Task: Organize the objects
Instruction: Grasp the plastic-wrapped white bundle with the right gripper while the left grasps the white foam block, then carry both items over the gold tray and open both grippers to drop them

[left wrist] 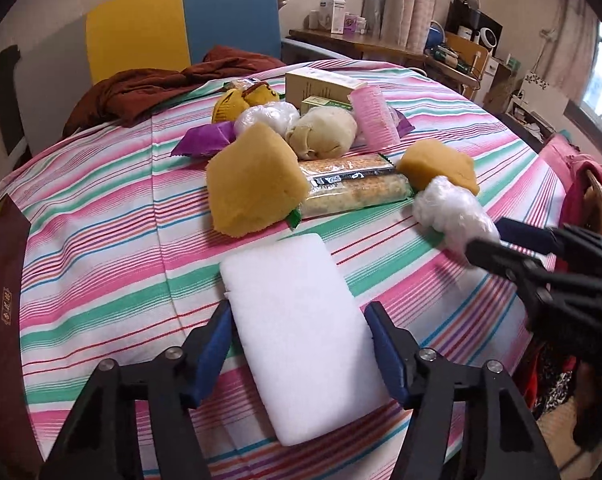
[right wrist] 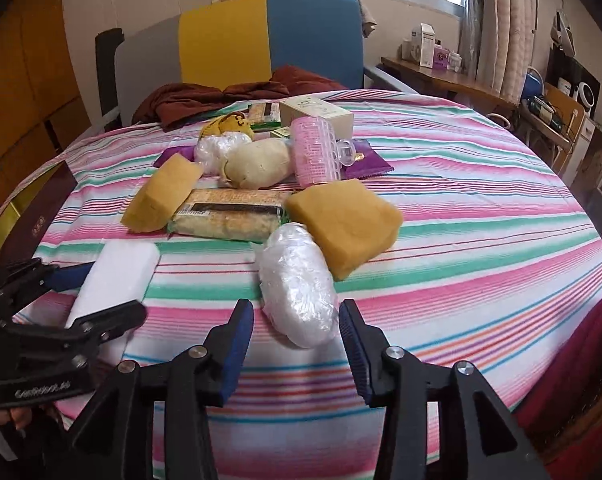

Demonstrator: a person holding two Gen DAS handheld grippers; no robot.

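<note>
Left wrist view shows your left gripper (left wrist: 301, 344) spread wide around the white foam pad (left wrist: 301, 332), which lies flat on the striped tablecloth (left wrist: 101, 248); whether the blue pads (left wrist: 211, 352) touch its edges, you cannot tell. Your right gripper (right wrist: 297, 344) also stands apart, its fingers flanking the near end of a plastic-wrapped white bundle (right wrist: 297, 280) without clearly pressing it. That bundle leans against a yellow sponge (right wrist: 345, 224). Just behind sit two cracker packs (right wrist: 229, 216), a second yellow sponge (right wrist: 161, 196), a cream-coloured lump (right wrist: 257, 162), a pink ribbed container (right wrist: 315, 148) and a purple wrapper (right wrist: 367, 160), clustered near the table's middle.
</note>
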